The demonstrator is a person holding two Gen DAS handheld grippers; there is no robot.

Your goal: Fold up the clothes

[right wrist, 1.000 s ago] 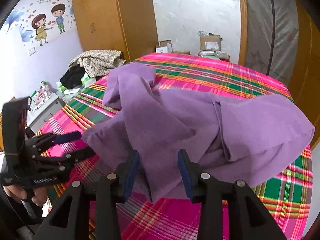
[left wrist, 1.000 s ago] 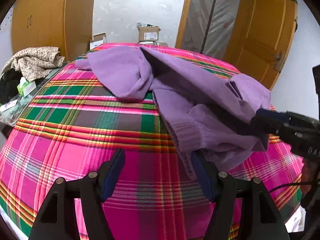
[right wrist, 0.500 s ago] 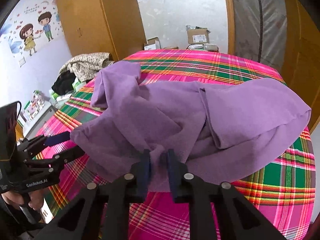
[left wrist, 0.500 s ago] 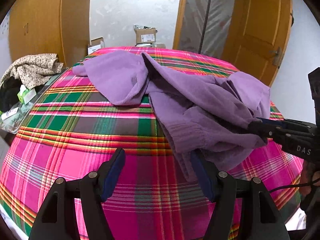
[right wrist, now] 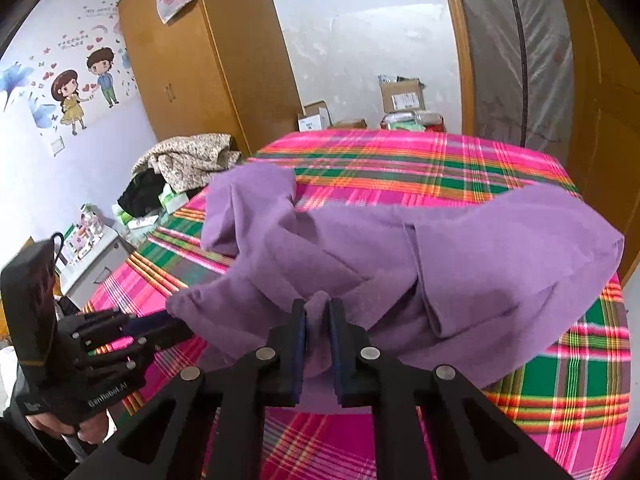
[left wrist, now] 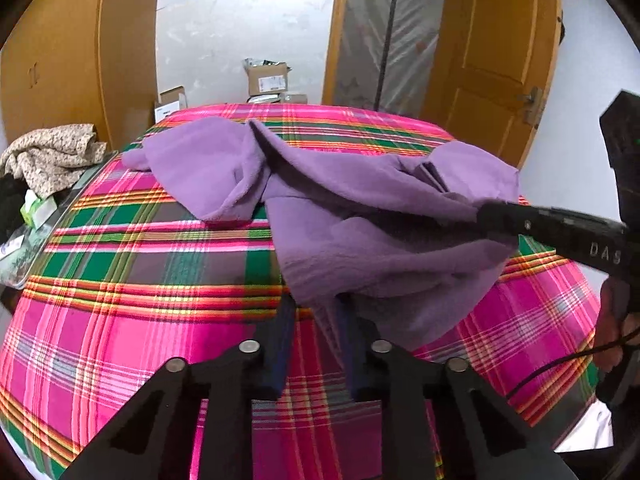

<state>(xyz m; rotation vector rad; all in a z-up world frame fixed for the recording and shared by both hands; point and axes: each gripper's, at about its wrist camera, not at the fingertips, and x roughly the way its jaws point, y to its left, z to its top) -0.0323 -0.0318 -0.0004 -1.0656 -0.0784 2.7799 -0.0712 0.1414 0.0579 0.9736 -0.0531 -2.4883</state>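
Both claws are closing on the purple sweater (right wrist: pixel 460 264), which is bunched on the plaid bedspread (left wrist: pixel 132 264) straight ahead of them. Right gripper (right wrist: pixel 318 312) jaws narrow, pinching a fold of the near edge. Left gripper (left wrist: pixel 314 312) jaws narrow too, hem between its pads.

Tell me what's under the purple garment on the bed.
The purple garment lies on the pink plaid bedspread, which shows all around it. Whatever else sits beneath is covered.
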